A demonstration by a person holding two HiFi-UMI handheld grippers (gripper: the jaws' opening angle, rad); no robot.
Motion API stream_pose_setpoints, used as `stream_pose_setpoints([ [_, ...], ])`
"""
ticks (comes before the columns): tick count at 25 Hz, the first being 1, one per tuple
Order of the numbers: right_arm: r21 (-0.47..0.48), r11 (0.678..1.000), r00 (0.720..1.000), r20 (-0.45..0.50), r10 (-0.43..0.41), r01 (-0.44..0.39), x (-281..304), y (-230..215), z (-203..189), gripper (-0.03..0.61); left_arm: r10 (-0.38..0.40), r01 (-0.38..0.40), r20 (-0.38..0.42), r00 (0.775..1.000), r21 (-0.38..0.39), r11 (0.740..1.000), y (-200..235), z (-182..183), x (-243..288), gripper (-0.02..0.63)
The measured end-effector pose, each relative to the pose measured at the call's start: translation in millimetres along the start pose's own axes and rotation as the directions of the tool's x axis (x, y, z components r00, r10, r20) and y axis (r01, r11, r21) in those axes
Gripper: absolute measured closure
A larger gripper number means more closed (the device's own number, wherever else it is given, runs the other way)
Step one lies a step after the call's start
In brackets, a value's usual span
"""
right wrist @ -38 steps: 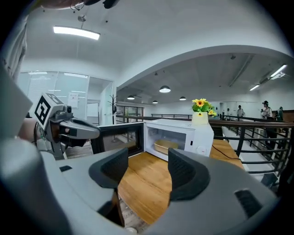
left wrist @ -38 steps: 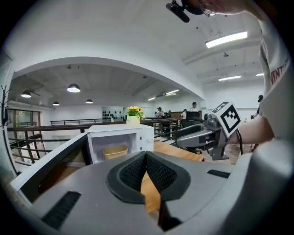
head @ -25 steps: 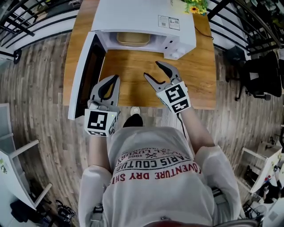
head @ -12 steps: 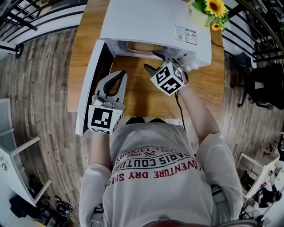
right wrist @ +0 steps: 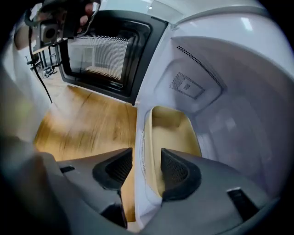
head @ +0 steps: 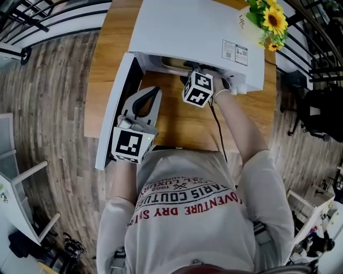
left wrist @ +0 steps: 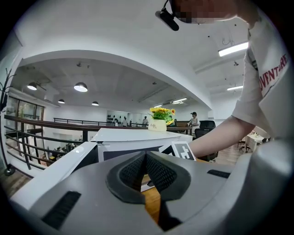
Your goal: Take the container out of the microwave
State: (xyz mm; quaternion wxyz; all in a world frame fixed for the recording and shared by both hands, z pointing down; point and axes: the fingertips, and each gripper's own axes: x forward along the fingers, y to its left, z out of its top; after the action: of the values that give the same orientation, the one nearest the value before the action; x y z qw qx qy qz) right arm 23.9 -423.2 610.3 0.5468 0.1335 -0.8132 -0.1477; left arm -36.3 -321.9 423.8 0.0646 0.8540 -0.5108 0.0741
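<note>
"White casing in the head view: what is it?"

"The microwave (head: 198,37), seen from above on a wooden table (head: 177,120), with its door (head: 115,112) swung open at its left side. The left gripper (head: 155,91) hangs in front of the microwave, just beside the door, its fingers pressed together. The right gripper (head: 195,72) is at the microwave's opening: its marker cube (head: 198,89) shows outside, and its fingers reach in under the roof. Sunflowers (head: 270,16) stand at the microwave's far right corner."

"And the left gripper view?"

"Two ribbed pads (left wrist: 161,172) meet tip to tip with nothing between them. Beyond them is the microwave's front, with the marker cube just before it and the sunflowers above its roof."

"The right gripper view?"

"Here the pads (right wrist: 177,170) stand apart and grip nothing. The tan container (right wrist: 172,133) lies on the floor inside the microwave. Its near rim rises between the two pads: one pad is outside the opening, over the table, and the other is over the container's hollow. Contact with the rim cannot be told. The door's dark window is left of the opening."
</note>
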Motion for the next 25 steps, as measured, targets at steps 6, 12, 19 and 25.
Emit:
stream_pose_setpoints([
  [6,-0.065,0.998,0.999,-0.036,-0.02,0.018,5.6,0.1,-3.3,0.507,-0.002,0.002,-0.015,1.0,-0.003,1.0,-2.3,-5.9,-1.7,0.598],
  [12,-0.024,1.0,1.0,-0.011,0.007,-0.007,-4.0,7.3,0.5,0.531,-0.004,0.004,-0.015,1.0,-0.002,1.0,-5.7,-5.0,-8.0,0.598],
  [19,0.016,1.0,0.998,0.067,-0.016,0.015,-36.4,24.2,8.4,0.543,-0.009,0.009,-0.013,1.0,-0.007,1.0,-15.9,-4.6,-19.5,0.598],
  [25,0.16,0.987,0.992,0.126,0.004,-0.024,-71.4,56.1,11.8,0.543,-0.013,0.013,0.002,1.0,0.016,1.0,-30.5,-2.0,-31.8,0.598],
])
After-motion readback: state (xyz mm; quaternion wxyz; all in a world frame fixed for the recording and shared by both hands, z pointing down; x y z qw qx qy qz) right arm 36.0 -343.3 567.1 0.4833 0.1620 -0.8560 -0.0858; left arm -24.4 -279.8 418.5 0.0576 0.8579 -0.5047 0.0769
